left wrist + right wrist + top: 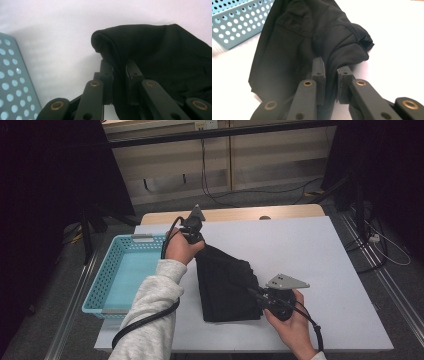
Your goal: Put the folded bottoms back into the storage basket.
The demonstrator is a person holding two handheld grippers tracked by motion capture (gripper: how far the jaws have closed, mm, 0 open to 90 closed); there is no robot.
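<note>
You are pinching the black garment point(226, 287) in both the left gripper point(119, 72) and right gripper point(331, 71), lifting it partway off the white table point(310, 250), with the blue basket point(111, 285) beside it holding nothing yet.

A person's left hand point(181, 247), in a pale grey sleeve, holds the left tongs point(196, 236) raised and pointing down, jaws pinched nearly together. The bare right hand point(289, 320) grips the right tongs point(254, 292) low and level, aimed leftward, jaws likewise clamped.
</note>
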